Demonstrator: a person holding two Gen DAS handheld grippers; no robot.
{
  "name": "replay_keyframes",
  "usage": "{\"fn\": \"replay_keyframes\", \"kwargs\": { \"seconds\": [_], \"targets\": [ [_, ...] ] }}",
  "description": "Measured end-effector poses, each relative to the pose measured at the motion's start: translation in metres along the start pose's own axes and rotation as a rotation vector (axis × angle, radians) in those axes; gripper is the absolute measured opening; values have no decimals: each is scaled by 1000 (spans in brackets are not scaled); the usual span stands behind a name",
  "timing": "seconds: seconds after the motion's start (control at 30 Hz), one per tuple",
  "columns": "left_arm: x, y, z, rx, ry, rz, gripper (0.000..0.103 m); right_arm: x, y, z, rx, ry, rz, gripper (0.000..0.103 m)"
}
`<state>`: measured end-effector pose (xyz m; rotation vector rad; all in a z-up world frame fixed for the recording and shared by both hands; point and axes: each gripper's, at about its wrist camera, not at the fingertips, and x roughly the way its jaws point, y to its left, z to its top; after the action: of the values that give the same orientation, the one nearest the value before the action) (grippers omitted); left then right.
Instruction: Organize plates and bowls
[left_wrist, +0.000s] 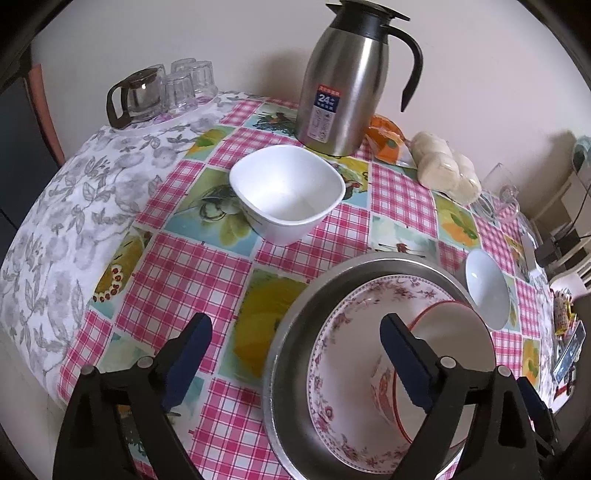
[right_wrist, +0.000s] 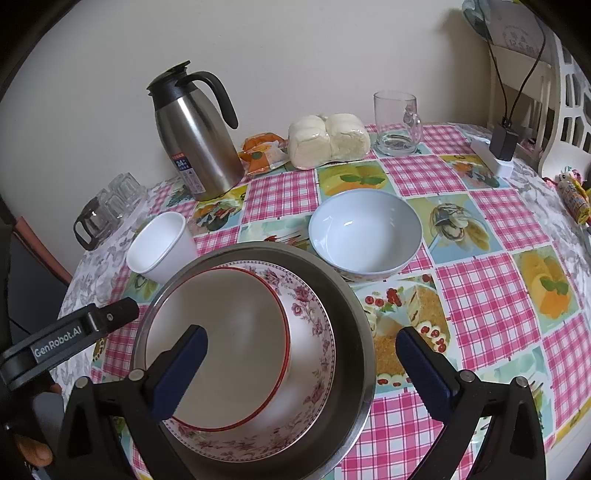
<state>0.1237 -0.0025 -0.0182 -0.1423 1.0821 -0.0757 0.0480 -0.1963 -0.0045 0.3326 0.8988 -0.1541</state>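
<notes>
A steel basin (left_wrist: 295, 332) (right_wrist: 347, 317) holds a pink floral bowl (left_wrist: 340, 354) (right_wrist: 314, 332) with a red-rimmed bowl (left_wrist: 454, 332) (right_wrist: 229, 332) nested inside it. A white square bowl (left_wrist: 288, 192) (right_wrist: 160, 245) stands on the table to the left. A pale blue round bowl (left_wrist: 485, 288) (right_wrist: 364, 232) stands to the right. My left gripper (left_wrist: 295, 354) is open and empty, astride the basin's left rim. My right gripper (right_wrist: 301, 365) is open and empty over the nested bowls, and the left gripper's body (right_wrist: 74, 332) shows beside it.
A steel thermos jug (left_wrist: 340, 85) (right_wrist: 195, 136) stands at the back. A bag of buns (right_wrist: 328, 140), an orange packet (right_wrist: 262, 151), a glass mug (right_wrist: 397, 123), a glass teapot with upturned glasses (left_wrist: 159, 92) and a power strip (right_wrist: 495, 155) ring the table edges.
</notes>
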Motion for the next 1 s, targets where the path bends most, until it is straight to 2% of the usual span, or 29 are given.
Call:
{"fn": "replay_keyframes", "kwargs": {
  "seconds": [0.27,0.6,0.77,1.0],
  "targets": [
    [-2,17,6,-52,-9,10,93,-2,7,-1,-37,-10,6,103],
    [-11,61,17,-149,-46,72,93,-10,34,-1,-110,-64,51,103],
    [-13,85,21,-222,-54,65,93,-13,46,-1,-118,-99,61,103],
    [-13,103,26,-255,-57,65,93,-19,66,0,-133,-154,89,103]
  ]
}}
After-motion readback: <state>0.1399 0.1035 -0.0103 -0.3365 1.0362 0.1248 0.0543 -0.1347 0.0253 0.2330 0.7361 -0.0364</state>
